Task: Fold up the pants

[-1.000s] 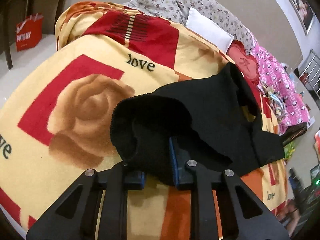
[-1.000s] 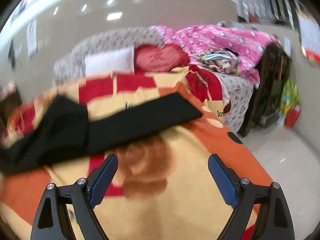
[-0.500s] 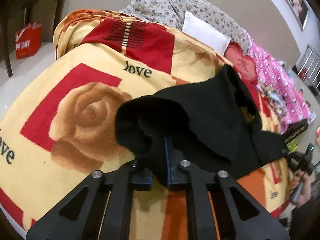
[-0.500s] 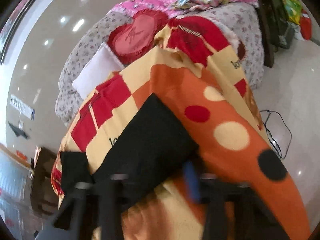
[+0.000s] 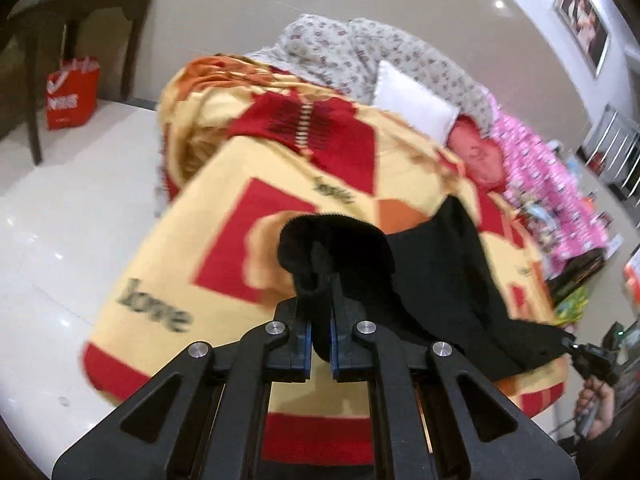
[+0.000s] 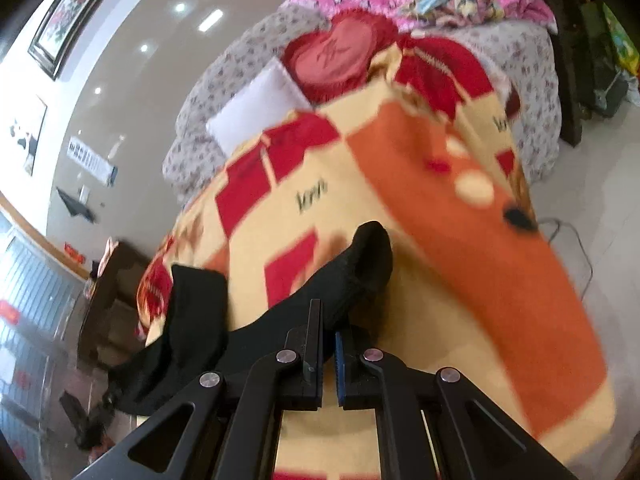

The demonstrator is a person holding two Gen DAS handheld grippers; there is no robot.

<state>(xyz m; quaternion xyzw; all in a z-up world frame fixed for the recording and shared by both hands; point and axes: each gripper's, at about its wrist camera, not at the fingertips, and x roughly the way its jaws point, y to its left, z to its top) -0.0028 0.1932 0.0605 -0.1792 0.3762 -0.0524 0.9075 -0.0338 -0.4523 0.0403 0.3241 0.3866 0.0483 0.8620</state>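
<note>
Black pants (image 5: 432, 276) hang stretched above a bed covered by a yellow, red and orange blanket (image 5: 224, 216). My left gripper (image 5: 320, 300) is shut on a bunched end of the pants. My right gripper (image 6: 328, 328) is shut on the other end of the pants (image 6: 352, 272), which trail down to the left as a dark fold (image 6: 196, 312). In the left wrist view the right gripper (image 5: 592, 360) shows at the far right, held by a hand, with the cloth running to it.
A white pillow (image 5: 412, 100), a red heart cushion (image 6: 336, 56) and pink bedding (image 5: 548, 184) lie at the bed's head. A dark table (image 5: 76, 12) and a red bag (image 5: 72, 96) stand on the white floor at left. A cable (image 6: 568, 236) lies on the floor at right.
My right gripper went from open above the bed to shut on the pants' end. My left gripper tightened on its end. Both lifted the pants away from the blanket.
</note>
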